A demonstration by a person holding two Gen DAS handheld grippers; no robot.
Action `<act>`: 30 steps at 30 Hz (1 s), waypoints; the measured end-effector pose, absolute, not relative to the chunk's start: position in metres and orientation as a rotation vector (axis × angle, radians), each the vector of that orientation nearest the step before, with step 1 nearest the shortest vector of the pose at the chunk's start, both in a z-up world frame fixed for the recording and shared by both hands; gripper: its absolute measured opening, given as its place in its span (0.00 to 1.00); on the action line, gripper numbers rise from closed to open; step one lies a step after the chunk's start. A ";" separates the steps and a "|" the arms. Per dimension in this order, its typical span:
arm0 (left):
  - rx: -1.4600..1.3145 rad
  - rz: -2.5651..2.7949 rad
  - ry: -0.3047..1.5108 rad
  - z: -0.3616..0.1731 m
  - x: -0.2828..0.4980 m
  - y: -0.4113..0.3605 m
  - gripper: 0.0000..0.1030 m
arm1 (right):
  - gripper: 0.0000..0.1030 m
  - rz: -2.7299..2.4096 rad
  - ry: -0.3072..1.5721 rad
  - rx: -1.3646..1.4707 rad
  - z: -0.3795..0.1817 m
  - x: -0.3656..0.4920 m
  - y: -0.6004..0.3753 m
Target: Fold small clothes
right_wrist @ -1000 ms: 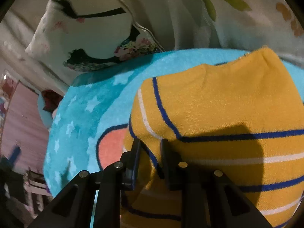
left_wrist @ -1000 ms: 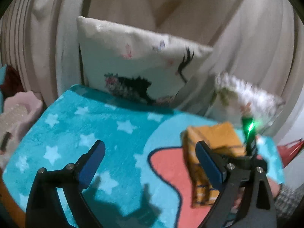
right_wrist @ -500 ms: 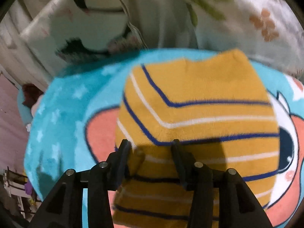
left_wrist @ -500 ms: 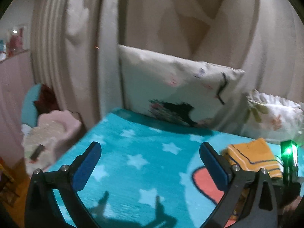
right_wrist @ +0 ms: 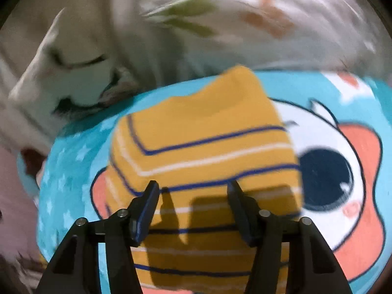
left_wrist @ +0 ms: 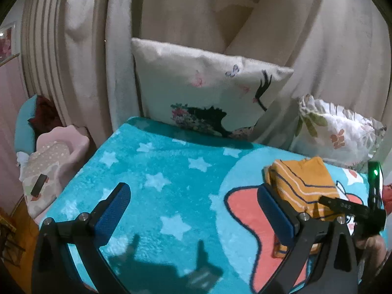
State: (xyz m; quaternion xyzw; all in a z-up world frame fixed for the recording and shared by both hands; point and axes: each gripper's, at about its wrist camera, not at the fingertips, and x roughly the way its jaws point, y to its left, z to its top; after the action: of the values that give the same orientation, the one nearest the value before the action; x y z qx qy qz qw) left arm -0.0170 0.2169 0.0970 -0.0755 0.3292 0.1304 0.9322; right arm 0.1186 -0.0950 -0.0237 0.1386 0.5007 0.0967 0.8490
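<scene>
A mustard-yellow garment with blue and white stripes (right_wrist: 203, 144) lies folded on the teal star blanket (left_wrist: 156, 178), over its cartoon print. It also shows at the right of the left wrist view (left_wrist: 303, 183). My right gripper (right_wrist: 192, 204) is open and empty, hovering just above the garment's near part. My left gripper (left_wrist: 193, 210) is wide open and empty over the blanket, left of the garment. The right gripper's body (left_wrist: 343, 205) with a green light shows at the right of the left wrist view.
A white pillow with a black figure print (left_wrist: 210, 93) and a floral pillow (left_wrist: 335, 132) lean against beige curtains (left_wrist: 196, 12) behind the blanket. A pink cushion with a dark phone-like object (left_wrist: 46, 171) sits off the bed's left edge.
My right gripper has let go of the yellow garment, opened and drawn back above it. My left gripper has pulled back and swung left, away from the garment.
</scene>
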 end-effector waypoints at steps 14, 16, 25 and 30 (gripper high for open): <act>-0.125 0.276 0.737 0.105 -0.038 0.124 1.00 | 0.60 0.232 1.018 0.212 -0.023 0.063 -0.159; -0.138 0.280 0.751 0.102 -0.044 0.116 1.00 | 0.60 0.248 1.024 0.201 -0.028 0.055 -0.162; -0.167 0.313 0.809 0.089 -0.060 0.102 1.00 | 0.60 0.274 1.048 0.114 -0.038 0.038 -0.171; -0.183 0.328 0.851 0.081 -0.067 0.106 1.00 | 0.55 0.398 0.898 0.079 0.006 0.037 -0.144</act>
State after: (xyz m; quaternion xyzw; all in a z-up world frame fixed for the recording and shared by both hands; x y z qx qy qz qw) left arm -0.0673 0.1057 0.0815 -0.0883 0.4101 0.1582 0.8939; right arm 0.0365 -0.1438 0.0064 0.0379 0.4309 0.1909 0.8811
